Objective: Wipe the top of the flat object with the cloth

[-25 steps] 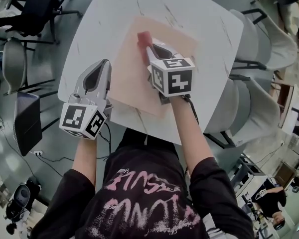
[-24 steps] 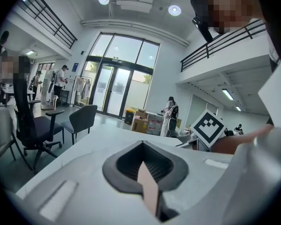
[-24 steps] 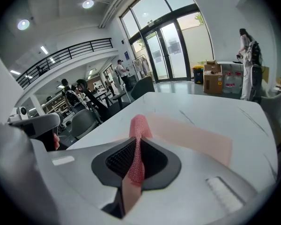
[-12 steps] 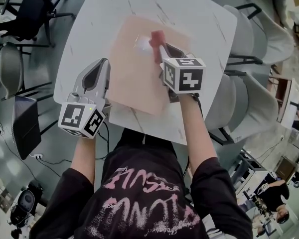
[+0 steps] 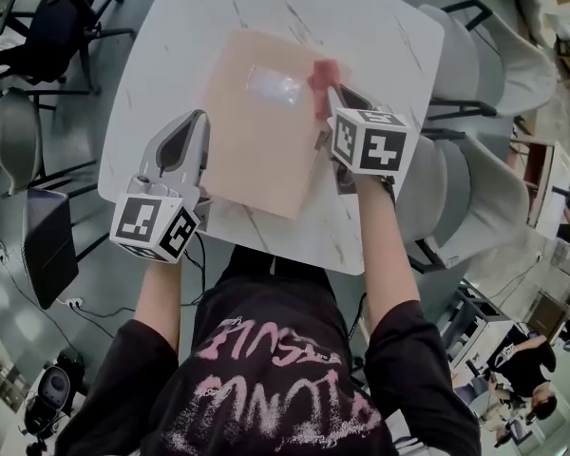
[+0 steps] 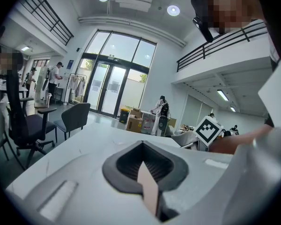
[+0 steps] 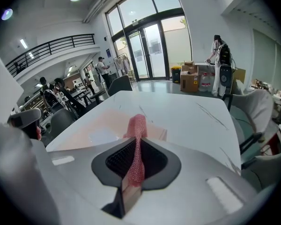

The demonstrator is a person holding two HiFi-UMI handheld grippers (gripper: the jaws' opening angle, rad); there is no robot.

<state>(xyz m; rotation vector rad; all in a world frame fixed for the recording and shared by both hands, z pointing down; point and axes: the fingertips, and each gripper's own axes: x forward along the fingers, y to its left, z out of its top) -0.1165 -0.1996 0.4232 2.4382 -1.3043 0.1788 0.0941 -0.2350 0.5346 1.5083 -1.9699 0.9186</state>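
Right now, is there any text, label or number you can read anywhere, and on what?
Black shirt: pink lettering, too stylised and warped to read.
Pale patch on the flat object: nothing legible.
Cubes on left gripper and right gripper: square patterns only, no words.
Cardboard boxes: too small.

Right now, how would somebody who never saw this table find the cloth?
Look at the big white table, then the pale pink mat lying flat on it. At the mat's right edge, the right gripper pinches the cloth in its jaws. It is the only small, bunched, darker red, netted thing there.
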